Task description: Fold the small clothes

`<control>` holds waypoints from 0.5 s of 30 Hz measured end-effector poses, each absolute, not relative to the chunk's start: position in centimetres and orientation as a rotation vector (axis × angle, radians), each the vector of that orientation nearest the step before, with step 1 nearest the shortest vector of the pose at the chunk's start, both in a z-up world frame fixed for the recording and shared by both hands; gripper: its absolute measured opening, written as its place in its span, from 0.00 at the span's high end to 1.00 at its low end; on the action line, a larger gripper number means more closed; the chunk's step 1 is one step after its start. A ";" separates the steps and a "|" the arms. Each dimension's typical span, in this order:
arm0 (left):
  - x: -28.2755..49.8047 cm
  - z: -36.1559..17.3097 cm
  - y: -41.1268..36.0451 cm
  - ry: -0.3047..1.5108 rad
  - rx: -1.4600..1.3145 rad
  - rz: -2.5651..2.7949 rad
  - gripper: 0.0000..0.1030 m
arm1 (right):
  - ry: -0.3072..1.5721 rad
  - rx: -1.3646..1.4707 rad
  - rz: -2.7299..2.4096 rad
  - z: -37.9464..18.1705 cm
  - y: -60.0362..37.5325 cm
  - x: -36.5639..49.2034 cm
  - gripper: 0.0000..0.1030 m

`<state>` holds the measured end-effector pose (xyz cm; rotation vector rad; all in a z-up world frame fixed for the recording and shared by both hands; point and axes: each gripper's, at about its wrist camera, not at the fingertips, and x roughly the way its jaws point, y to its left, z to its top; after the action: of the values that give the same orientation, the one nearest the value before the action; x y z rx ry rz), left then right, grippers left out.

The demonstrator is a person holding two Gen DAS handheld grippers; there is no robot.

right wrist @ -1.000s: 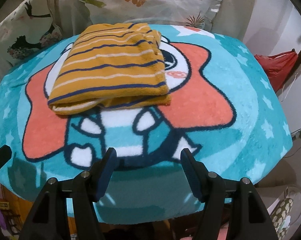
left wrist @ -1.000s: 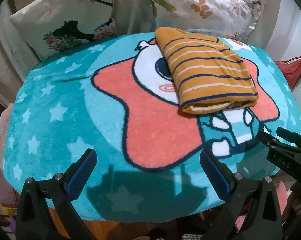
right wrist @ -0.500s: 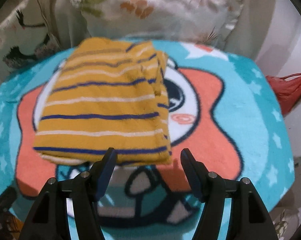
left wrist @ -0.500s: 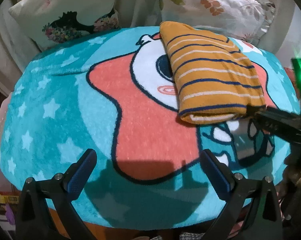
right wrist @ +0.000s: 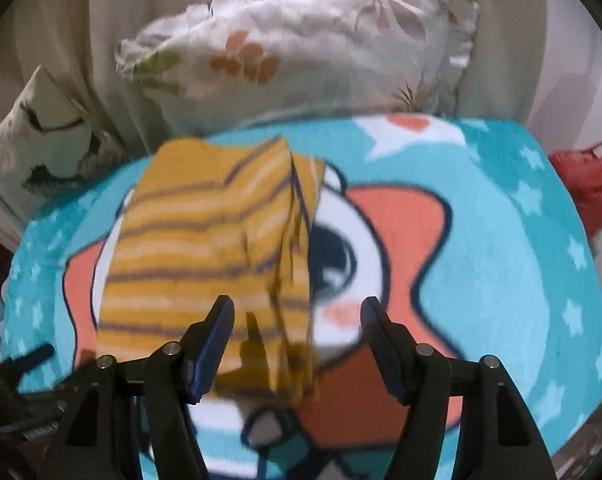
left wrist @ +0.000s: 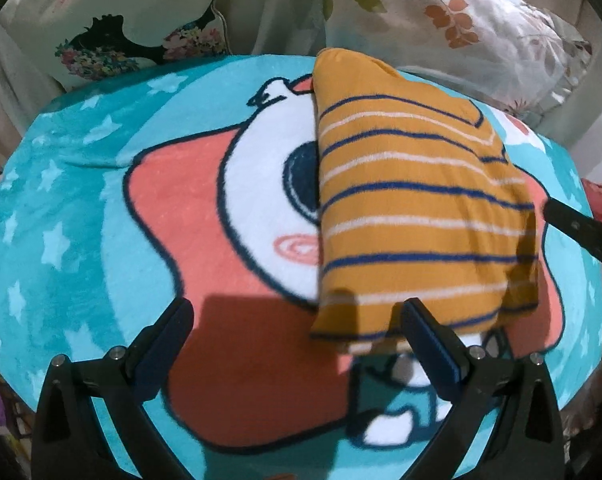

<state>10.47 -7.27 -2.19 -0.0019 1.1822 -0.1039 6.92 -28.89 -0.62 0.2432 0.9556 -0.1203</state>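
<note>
A folded mustard-yellow garment with navy and white stripes [left wrist: 417, 216] lies on a teal cartoon blanket [left wrist: 81, 216]. My left gripper [left wrist: 297, 320] is open, its right finger at the garment's near left corner. My right gripper [right wrist: 297, 320] is open, its jaws either side of the garment's [right wrist: 205, 256] near right edge, just above it. One right finger [left wrist: 581, 228] shows in the left wrist view by the garment's right side. The right wrist view is blurred.
Two patterned pillows [left wrist: 121, 28] [right wrist: 301, 52] lean against a beige backrest behind the blanket [right wrist: 521, 264]. A red bag [right wrist: 589, 184] sits off the right edge. The left gripper's body [right wrist: 21, 364] shows at the lower left of the right wrist view.
Both grippers have moved forward toward the garment. The right one now reaches over its near right edge; the left one has come up to its near left corner. Both stay open.
</note>
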 end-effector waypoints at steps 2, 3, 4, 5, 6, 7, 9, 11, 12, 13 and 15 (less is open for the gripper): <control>10.9 -2.2 -7.9 1.183 0.003 -0.096 0.00 | 0.977 0.207 -0.102 -1.6 -28.5 8.9 0.37; 11.0 -2.2 -8.1 1.184 0.005 -0.094 0.00 | 1.005 0.187 -0.099 -2.7 -28.3 10.0 0.38; 11.3 -2.2 -8.3 1.183 0.005 -0.093 0.00 | 1.028 0.179 -0.093 -3.6 -28.3 10.5 0.38; 11.6 -2.2 -8.6 1.182 0.007 -0.091 0.00 | 1.055 0.180 -0.072 -4.6 -28.3 11.2 0.38; 11.9 -2.2 -8.8 1.181 0.012 -0.089 0.00 | 1.069 0.187 -0.053 -5.1 -28.4 11.6 0.33; 12.3 -2.1 -9.0 1.176 0.013 -0.090 0.00 | 1.077 0.185 -0.049 -5.2 -28.5 11.9 0.28; 13.2 -1.9 -9.4 1.151 0.002 -0.089 0.00 | 1.086 0.177 -0.038 -4.9 -28.7 12.1 0.27; 14.0 -2.2 -9.9 1.149 0.004 -0.076 0.00 | 1.080 0.182 -0.018 -4.4 -29.1 12.0 0.27; 14.6 -2.9 -10.1 1.165 0.004 -0.067 0.00 | 1.076 0.188 -0.012 -4.2 -29.4 11.9 0.27; 14.9 -3.4 -10.2 1.177 0.004 -0.065 0.00 | 1.071 0.197 -0.006 -4.0 -29.6 11.8 0.27; 15.4 -4.4 -10.6 1.199 0.020 -0.057 0.00 | 1.058 0.219 0.002 -3.5 -30.3 12.0 0.27</control>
<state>15.38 -10.58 -4.44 0.0203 1.1990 -0.0570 11.98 -30.25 -3.54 0.2188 1.0583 0.0020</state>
